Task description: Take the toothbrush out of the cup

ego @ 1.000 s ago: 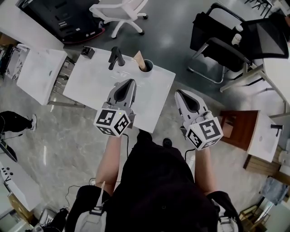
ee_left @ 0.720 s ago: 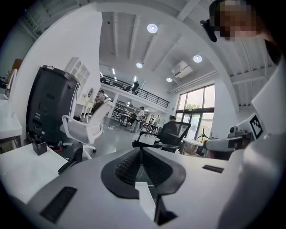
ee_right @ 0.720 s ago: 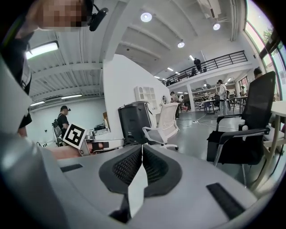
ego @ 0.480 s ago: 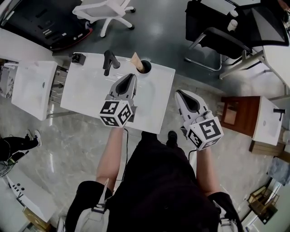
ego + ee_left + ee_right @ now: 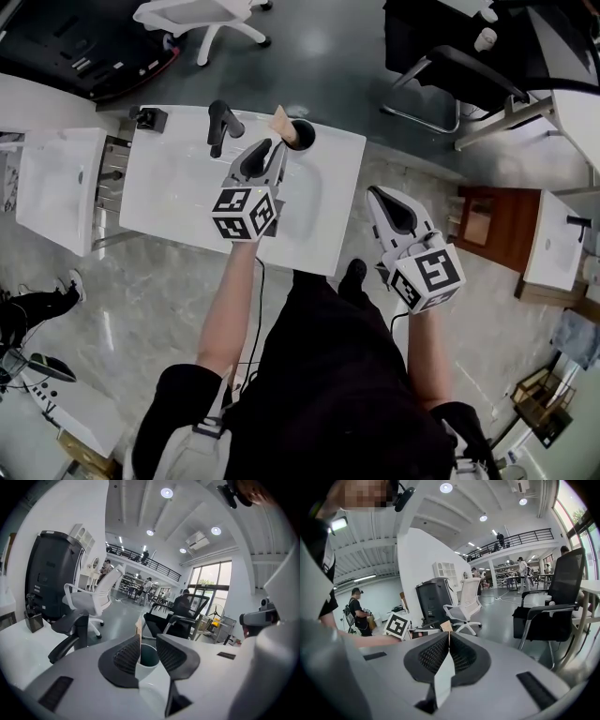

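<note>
A white cup (image 5: pixel 302 135) with a dark inside stands at the far edge of the white table (image 5: pixel 178 202). A toothbrush (image 5: pixel 280 122) with a tan end leans out of it to the left. My left gripper (image 5: pixel 270 150) reaches over the table, its tips just short of the cup. In the left gripper view its jaws are opening, and the cup (image 5: pixel 149 660) and toothbrush (image 5: pixel 138 626) show in the gap of the left gripper (image 5: pixel 148 652), untouched. My right gripper (image 5: pixel 379 194) hangs off the table's right side. The right gripper (image 5: pixel 449 638) is shut and empty.
A black tap-like object (image 5: pixel 221 123) and a small black box (image 5: pixel 148 117) stand on the table's far left. A white cabinet (image 5: pixel 56 178) is at the left, a brown side table (image 5: pixel 487 225) at the right. Office chairs (image 5: pixel 450 75) stand beyond.
My left gripper has moved forward over the table to the cup. The right gripper has barely shifted.
</note>
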